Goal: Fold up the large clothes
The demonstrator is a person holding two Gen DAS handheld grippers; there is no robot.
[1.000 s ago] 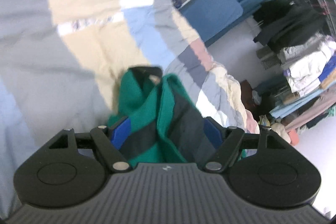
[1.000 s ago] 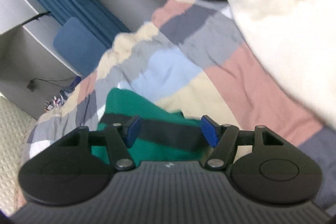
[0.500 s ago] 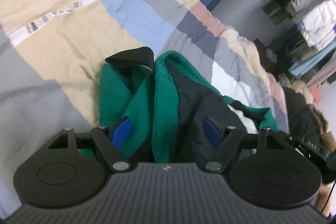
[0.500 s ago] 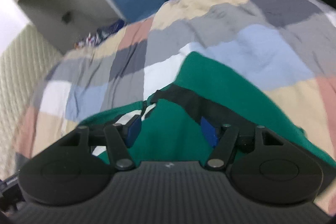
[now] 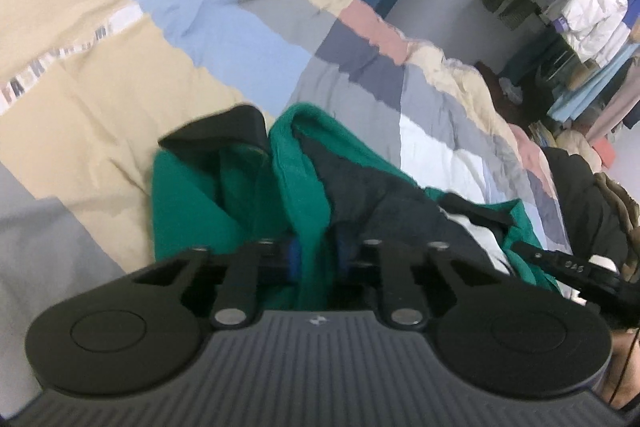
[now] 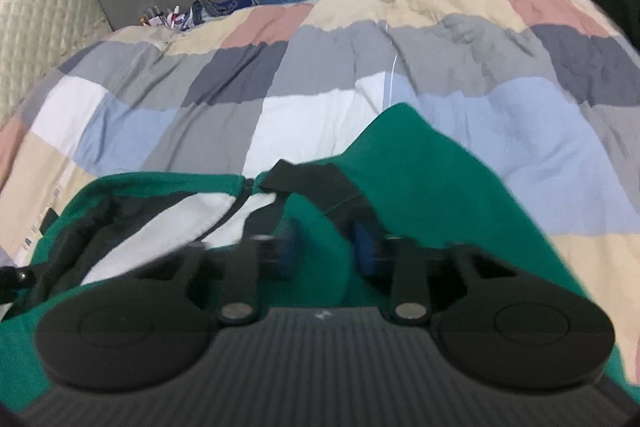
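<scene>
A: What is the left gripper (image 5: 314,257) doing?

B: Its jaws are closing, with a ridge of the green garment (image 5: 296,163) bunched between them. The blue pads sit tight against the fabric, so it looks clamped.

A: And the right gripper (image 6: 324,247)?

B: Also closing. A fold of the same green cloth rises between its blue pads (image 6: 362,245); they appear to press on it, though that part is blurred.

A: Where is the garment lying?

B: On a patchwork quilt (image 6: 320,115) of beige, grey, blue, white and pink. Green cloth spreads toward twelve o'clock, with black trim (image 6: 308,177) and a white lining (image 6: 168,227) at ten o'clock in the right view.

A: Beyond that?

B: In the left view, hanging clothes (image 5: 588,7) at two o'clock.
</scene>
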